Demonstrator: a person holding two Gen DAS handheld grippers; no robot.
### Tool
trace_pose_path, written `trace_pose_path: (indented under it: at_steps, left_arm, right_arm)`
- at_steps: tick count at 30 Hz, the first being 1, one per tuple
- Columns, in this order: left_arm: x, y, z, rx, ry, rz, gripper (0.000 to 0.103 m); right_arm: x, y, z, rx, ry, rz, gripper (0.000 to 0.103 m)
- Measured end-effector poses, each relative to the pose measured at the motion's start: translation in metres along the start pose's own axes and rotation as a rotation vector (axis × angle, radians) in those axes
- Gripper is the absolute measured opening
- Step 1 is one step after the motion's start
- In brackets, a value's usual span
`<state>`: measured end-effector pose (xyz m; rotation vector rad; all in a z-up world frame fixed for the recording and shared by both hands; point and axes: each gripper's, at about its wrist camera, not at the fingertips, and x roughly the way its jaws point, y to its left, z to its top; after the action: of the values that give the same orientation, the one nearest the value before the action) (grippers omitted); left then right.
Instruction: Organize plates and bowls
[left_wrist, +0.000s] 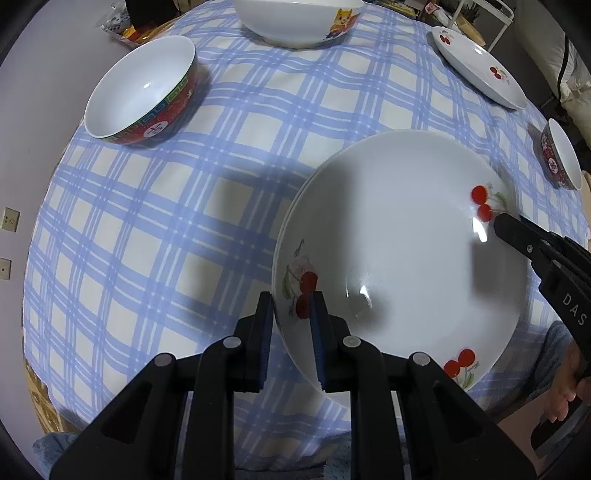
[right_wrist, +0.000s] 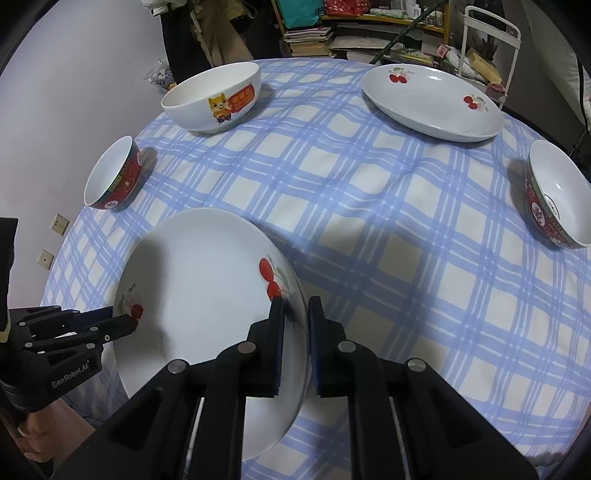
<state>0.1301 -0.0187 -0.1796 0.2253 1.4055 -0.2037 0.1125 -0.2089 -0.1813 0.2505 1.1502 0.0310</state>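
Note:
A large white plate with cherry prints (left_wrist: 399, 236) (right_wrist: 199, 291) is held over the near part of the blue checked tablecloth (left_wrist: 155, 229). My left gripper (left_wrist: 291, 306) is shut on its left rim, one finger on each side. My right gripper (right_wrist: 296, 308) is shut on its right rim the same way; it shows in the left wrist view (left_wrist: 502, 221) at the plate's far edge. A second cherry plate (right_wrist: 432, 103) (left_wrist: 480, 66) lies at the far right. A large white bowl with a cartoon animal (right_wrist: 214, 98) (left_wrist: 299, 20) stands at the back.
A red-patterned bowl (left_wrist: 144, 92) (right_wrist: 114, 173) sits at the left, another (right_wrist: 557, 195) (left_wrist: 561, 158) at the right edge. A wall (right_wrist: 74, 74) lies left, cluttered shelves (right_wrist: 369, 33) and a white rack (right_wrist: 491, 44) behind the table.

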Motion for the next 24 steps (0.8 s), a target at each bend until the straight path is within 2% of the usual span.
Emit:
trace_pose_path:
  at_steps: [2, 24]
  left_arm:
    - [0.000, -0.002, 0.000, 0.011, -0.011, 0.020, 0.019]
    - [-0.021, -0.007, -0.006, -0.010, -0.063, 0.038, 0.022]
  right_arm:
    - [0.002, 0.001, -0.001, -0.007, -0.001, -0.013, 0.014]
    - [0.001, 0.000, 0.001, -0.006, -0.014, -0.030, 0.014]
